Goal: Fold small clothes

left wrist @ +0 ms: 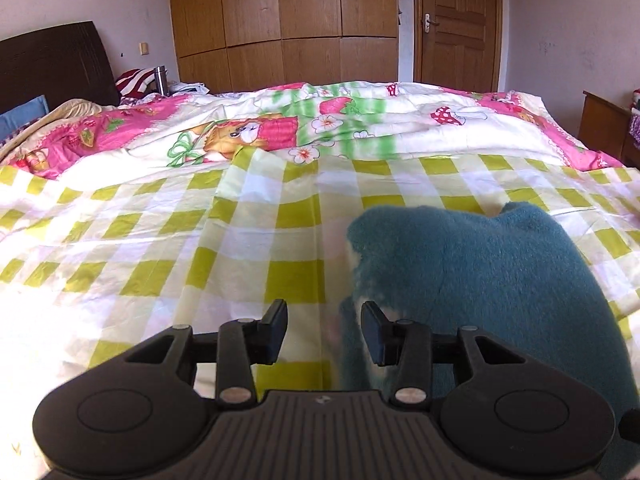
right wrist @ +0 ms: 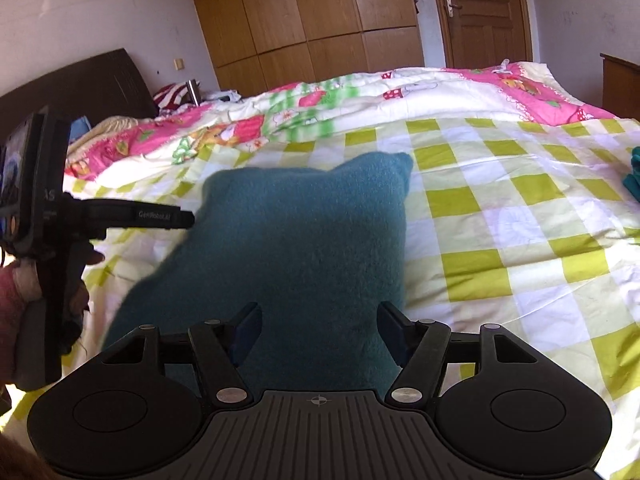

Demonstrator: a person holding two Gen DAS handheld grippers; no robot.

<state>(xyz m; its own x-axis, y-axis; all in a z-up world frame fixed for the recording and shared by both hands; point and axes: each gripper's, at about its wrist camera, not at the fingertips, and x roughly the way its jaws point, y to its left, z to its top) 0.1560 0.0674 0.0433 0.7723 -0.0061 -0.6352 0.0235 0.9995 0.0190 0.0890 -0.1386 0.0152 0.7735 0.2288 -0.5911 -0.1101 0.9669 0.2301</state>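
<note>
A teal fleece garment [right wrist: 304,240] lies folded on the green-and-white checked sheet [right wrist: 500,208]. My right gripper [right wrist: 320,328] stands open just above the garment's near edge, the cloth showing between its fingers but not pinched. In the left wrist view the same garment [left wrist: 480,280] fills the lower right. My left gripper [left wrist: 324,322] is open over the sheet at the garment's left edge, its right finger [left wrist: 374,332] in front of the cloth. From the right wrist view the left gripper [right wrist: 182,219] appears side-on at the garment's left side, held by a hand [right wrist: 24,284].
A pink cartoon-print quilt [left wrist: 280,128] is bunched along the far side of the bed. Another teal piece [right wrist: 634,176] lies at the sheet's right edge. A dark headboard [left wrist: 56,64], a wooden wardrobe [left wrist: 280,20] and a door [left wrist: 456,24] stand behind.
</note>
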